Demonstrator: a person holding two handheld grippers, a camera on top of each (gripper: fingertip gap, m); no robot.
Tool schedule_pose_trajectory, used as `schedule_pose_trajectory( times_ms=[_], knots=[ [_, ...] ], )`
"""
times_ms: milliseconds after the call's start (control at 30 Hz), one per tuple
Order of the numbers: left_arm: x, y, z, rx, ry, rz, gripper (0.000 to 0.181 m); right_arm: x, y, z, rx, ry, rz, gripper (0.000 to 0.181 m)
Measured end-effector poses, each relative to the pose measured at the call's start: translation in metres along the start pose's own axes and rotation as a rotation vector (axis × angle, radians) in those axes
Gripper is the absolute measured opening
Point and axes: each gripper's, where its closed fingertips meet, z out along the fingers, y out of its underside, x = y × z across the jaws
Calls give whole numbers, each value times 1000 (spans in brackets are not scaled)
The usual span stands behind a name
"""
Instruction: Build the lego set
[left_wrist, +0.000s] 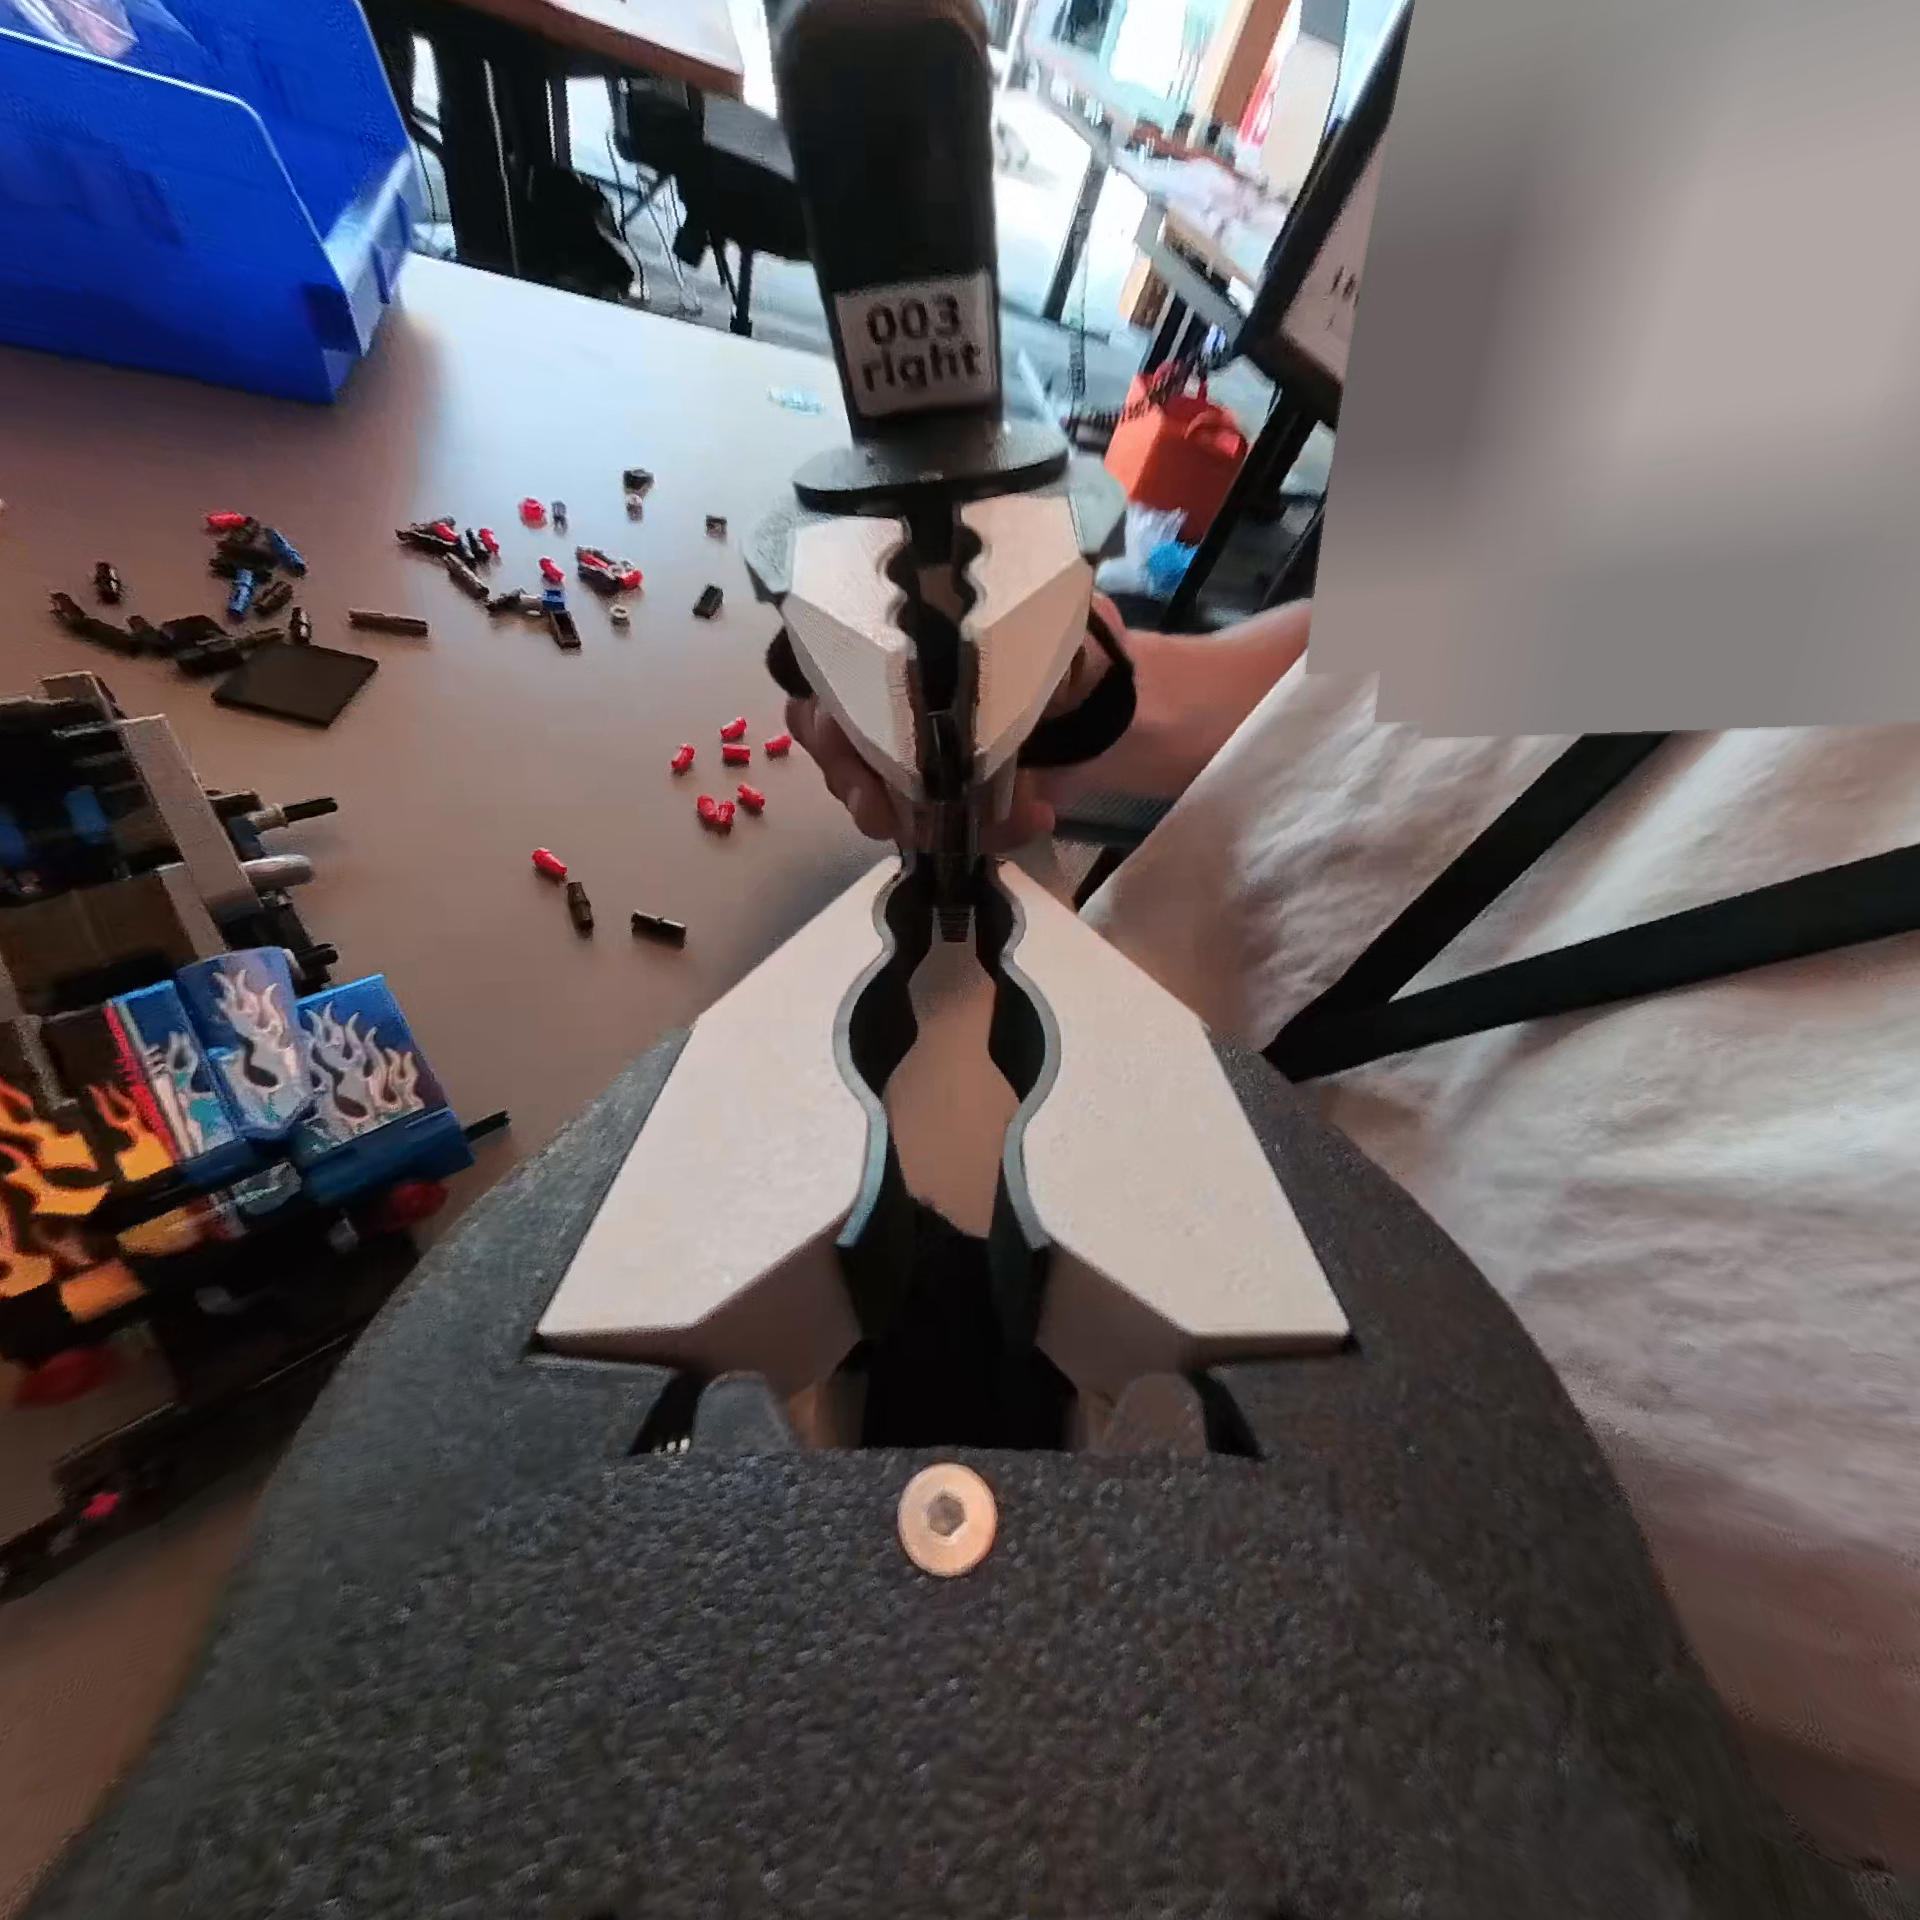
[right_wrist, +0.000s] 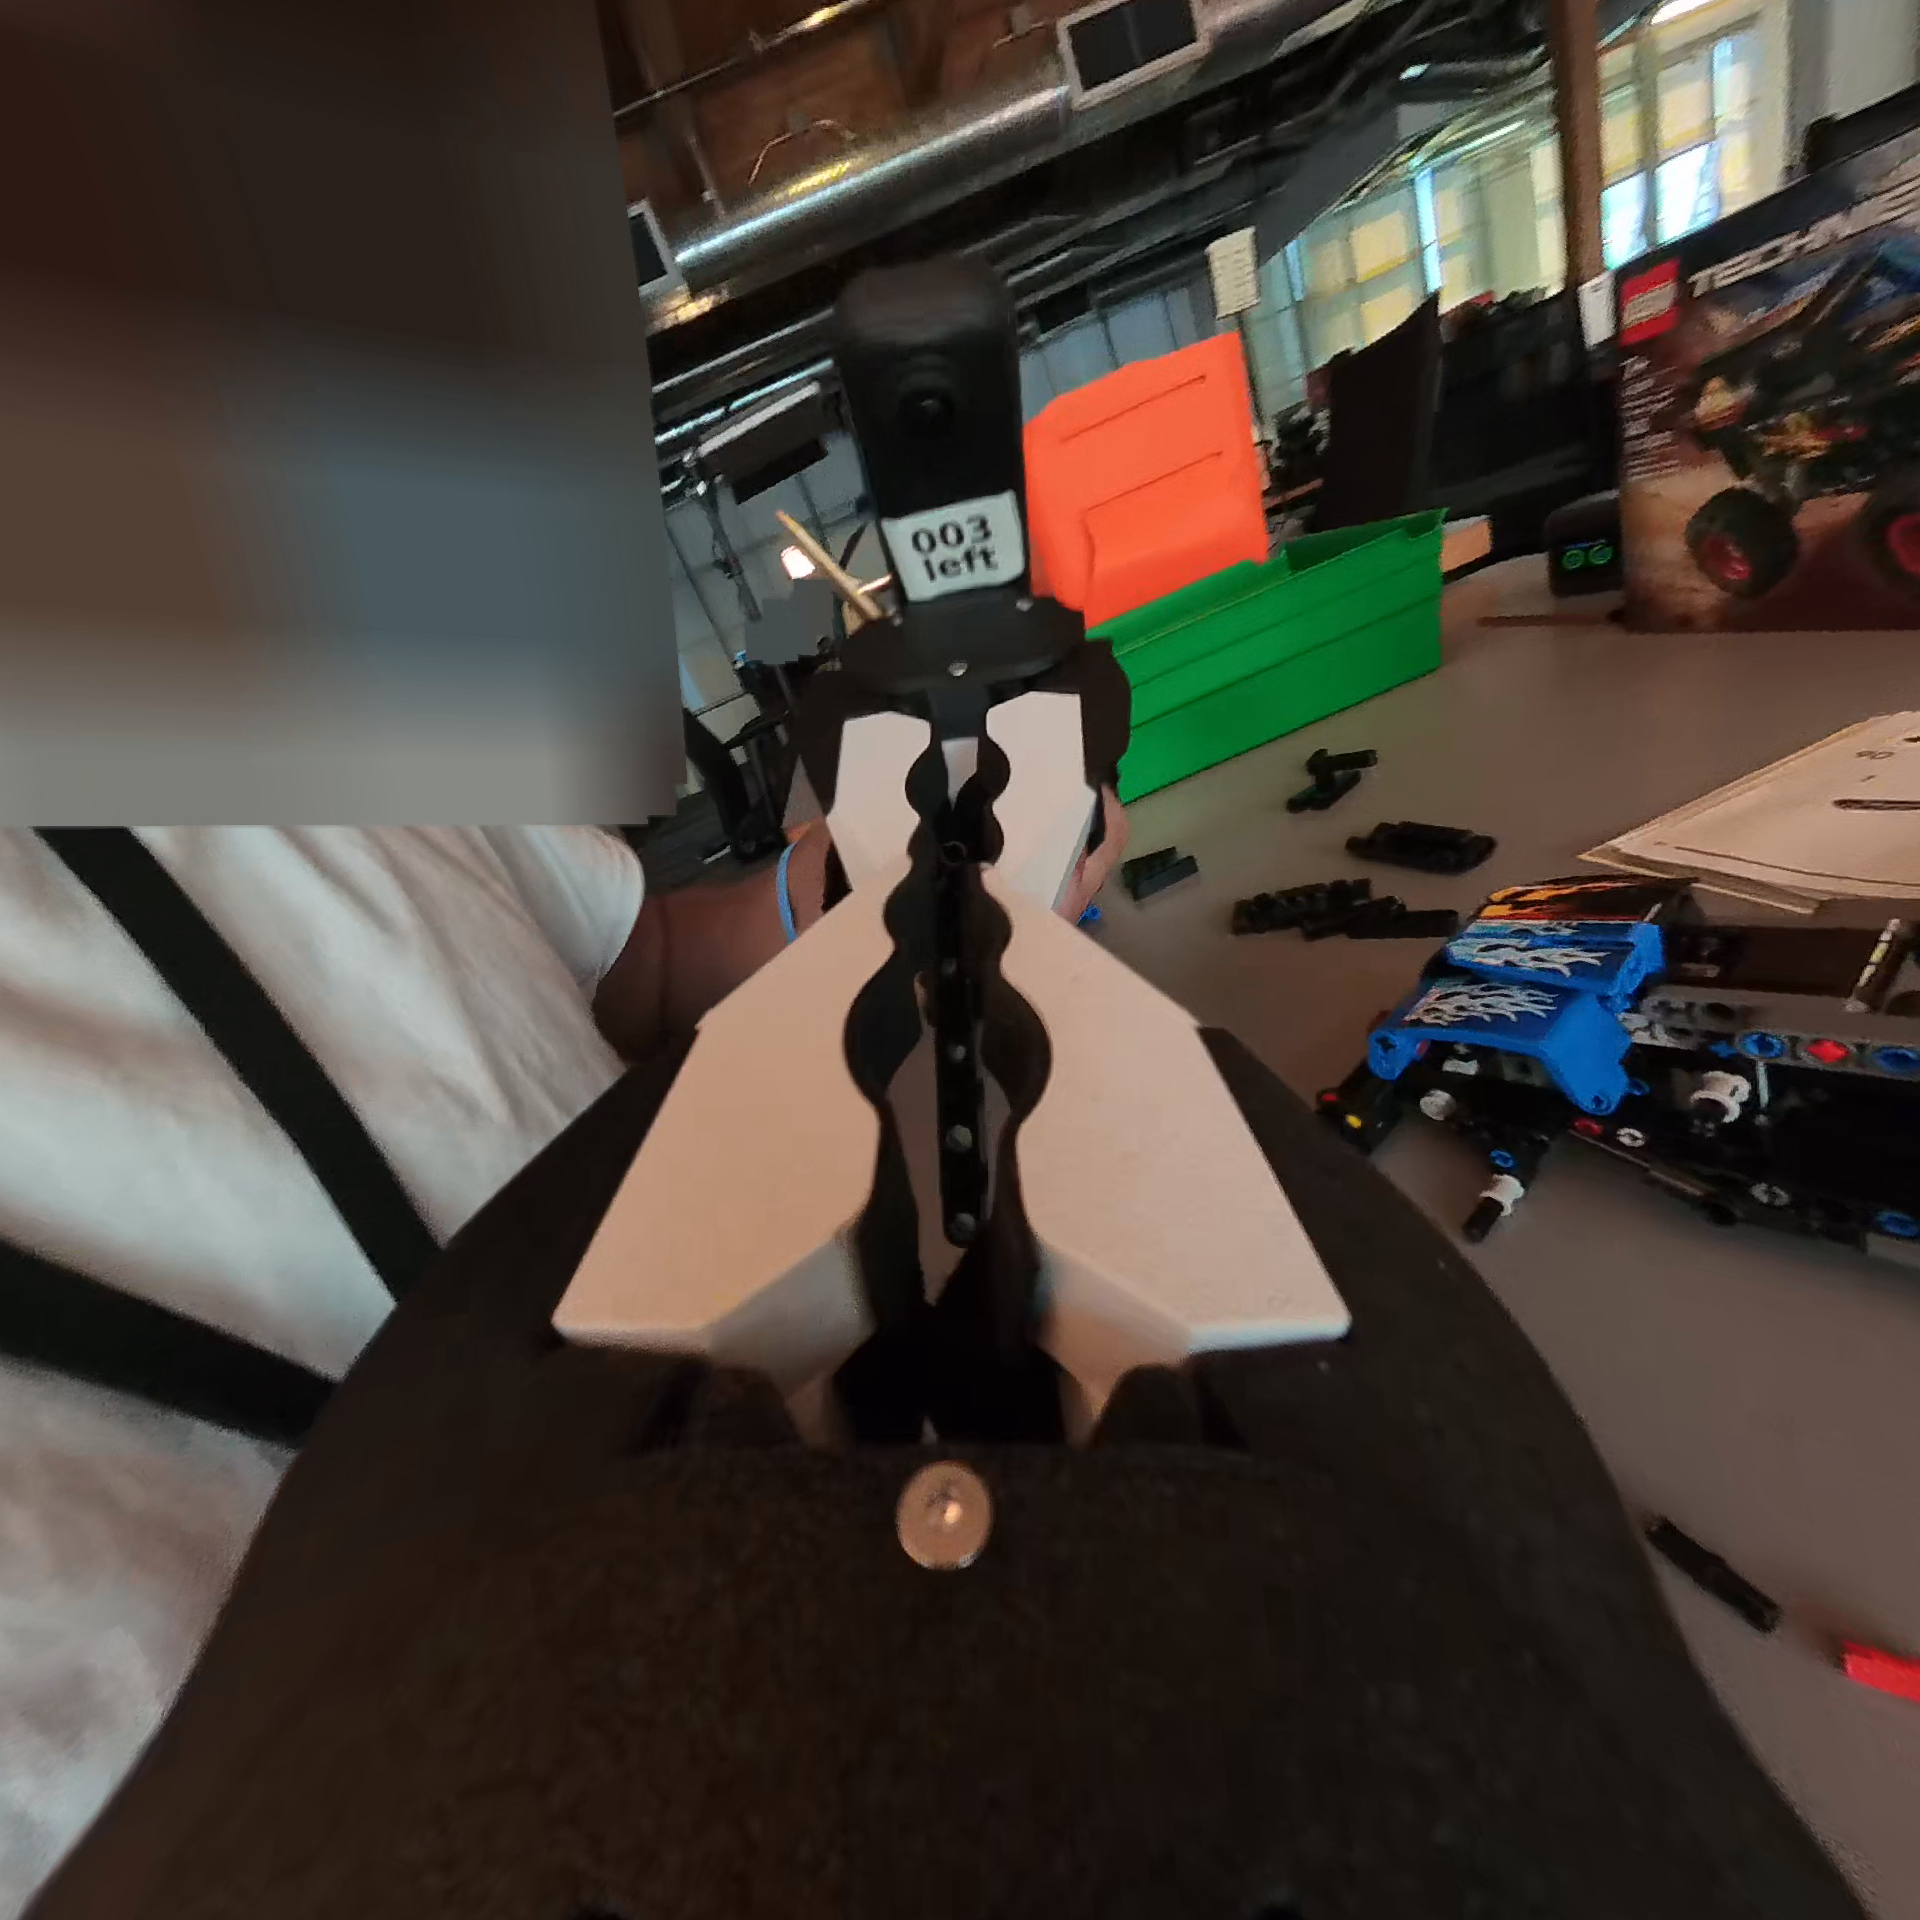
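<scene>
My two grippers meet tip to tip above the table edge. In the right wrist view my right gripper (right_wrist: 951, 868) is shut on a long black beam with holes (right_wrist: 954, 1049) that lies lengthwise between its fingers. My left gripper (left_wrist: 951, 868) is shut on a small black pin (left_wrist: 951, 914) at the beam's far end. The right gripper (left_wrist: 940, 727) shows opposite in the left wrist view, and the left gripper (right_wrist: 951, 821) shows opposite in the right wrist view. The partly built truck with blue flame panels (left_wrist: 281, 1060) (right_wrist: 1538, 1029) lies on the table.
Loose red and black pieces (left_wrist: 727, 774) are scattered on the table. A blue bin (left_wrist: 187, 197) stands at the back. A green bin (right_wrist: 1288, 655), an orange bin (right_wrist: 1143, 468), the set's box (right_wrist: 1766, 416) and an instruction booklet (right_wrist: 1766, 821) are there. A person's white shirt (left_wrist: 1558, 1195) is close by. Only a small space, under 4 cm, lies between the two pairs of fingers.
</scene>
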Motion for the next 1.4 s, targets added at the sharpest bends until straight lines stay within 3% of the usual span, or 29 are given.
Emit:
schedule_pose_trajectory(
  times_ms=[267,967,1133,1400],
  knots=[
    [-8,-14,-2,151,21,-125,6,10,-11,1,167,42,143,4],
    [-19,-25,-18,271,-30,-169,6,17,-9,-4,145,67,137,4],
    [-16,-39,-22,425,86,-288,5,12,-16,-3,229,54,113,4],
    [-13,-40,-20,465,167,-346,5,12,-25,-3,265,93,54,4]
  ],
)
